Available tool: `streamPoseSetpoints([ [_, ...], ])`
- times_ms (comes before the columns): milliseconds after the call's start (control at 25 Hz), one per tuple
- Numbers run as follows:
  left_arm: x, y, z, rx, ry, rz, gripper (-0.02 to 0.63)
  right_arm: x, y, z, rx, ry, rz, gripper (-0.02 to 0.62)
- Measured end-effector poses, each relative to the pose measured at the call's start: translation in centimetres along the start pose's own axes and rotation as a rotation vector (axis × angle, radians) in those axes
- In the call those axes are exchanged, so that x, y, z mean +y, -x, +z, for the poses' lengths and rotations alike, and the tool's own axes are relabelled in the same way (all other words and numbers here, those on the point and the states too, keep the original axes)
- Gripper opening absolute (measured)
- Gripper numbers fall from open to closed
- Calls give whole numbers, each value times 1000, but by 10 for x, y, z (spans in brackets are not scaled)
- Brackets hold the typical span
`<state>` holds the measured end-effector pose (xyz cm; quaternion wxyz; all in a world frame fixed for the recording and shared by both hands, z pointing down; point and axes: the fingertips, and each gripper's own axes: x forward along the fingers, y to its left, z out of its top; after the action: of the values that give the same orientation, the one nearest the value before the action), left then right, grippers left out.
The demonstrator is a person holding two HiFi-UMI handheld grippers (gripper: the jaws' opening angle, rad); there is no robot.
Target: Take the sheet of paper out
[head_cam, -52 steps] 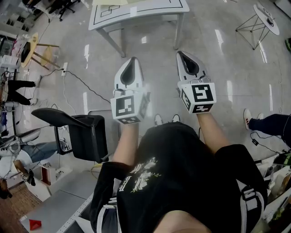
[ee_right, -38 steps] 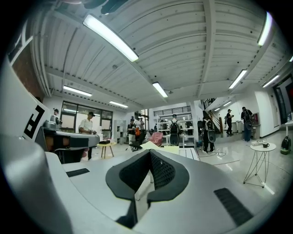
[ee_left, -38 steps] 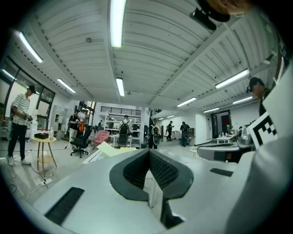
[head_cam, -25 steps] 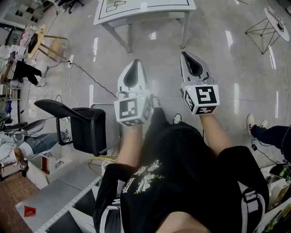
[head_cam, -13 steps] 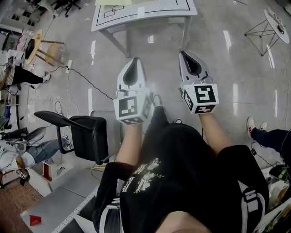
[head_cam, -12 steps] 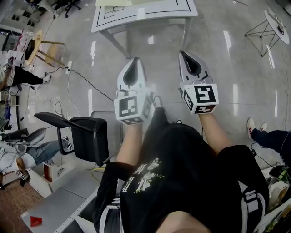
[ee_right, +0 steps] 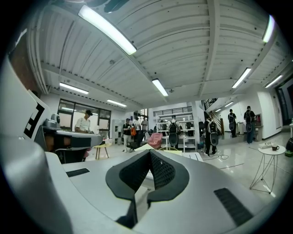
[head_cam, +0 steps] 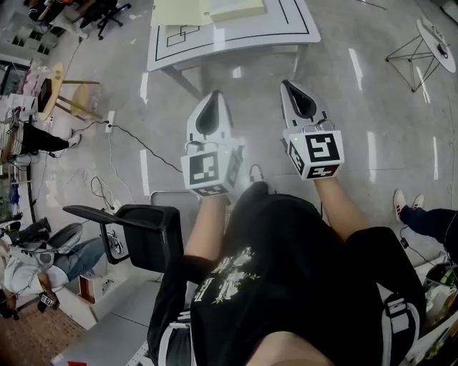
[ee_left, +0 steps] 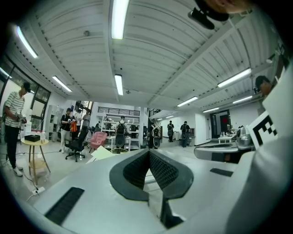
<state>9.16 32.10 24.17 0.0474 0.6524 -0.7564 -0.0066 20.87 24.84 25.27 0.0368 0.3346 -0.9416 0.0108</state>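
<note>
A white table [head_cam: 236, 34] with black lines stands ahead on the grey floor at the top of the head view. On it lie a pale yellow sheet or folder [head_cam: 180, 11] and a second pale pad [head_cam: 233, 8]; which one is the paper to take out I cannot tell. My left gripper [head_cam: 212, 97] and right gripper [head_cam: 289, 85] are held level side by side, short of the table, both shut and empty. In the left gripper view the jaws [ee_left: 149, 153] meet, with the yellow sheet [ee_left: 102, 152] far beyond. The right gripper [ee_right: 150, 153] looks the same, the sheet [ee_right: 145, 147] behind it.
A black office chair [head_cam: 139, 232] stands at my lower left, and a cable [head_cam: 136, 140] trails over the floor. A wooden stool [head_cam: 66, 80] is at the far left and a wire-legged round table [head_cam: 429, 30] at the upper right. People stand around the room's edges.
I have walked toward the white table: it shows more of its top and the yellow sheets have come into view. The chair has slid back to my lower left. Both grippers stay shut.
</note>
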Motion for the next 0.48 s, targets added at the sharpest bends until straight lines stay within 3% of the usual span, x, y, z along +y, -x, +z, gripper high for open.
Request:
streamPoseSetpoints([
  [480, 66, -48, 0, -9, 8, -41, -12, 23, -77, -1, 0, 15, -35, -6],
])
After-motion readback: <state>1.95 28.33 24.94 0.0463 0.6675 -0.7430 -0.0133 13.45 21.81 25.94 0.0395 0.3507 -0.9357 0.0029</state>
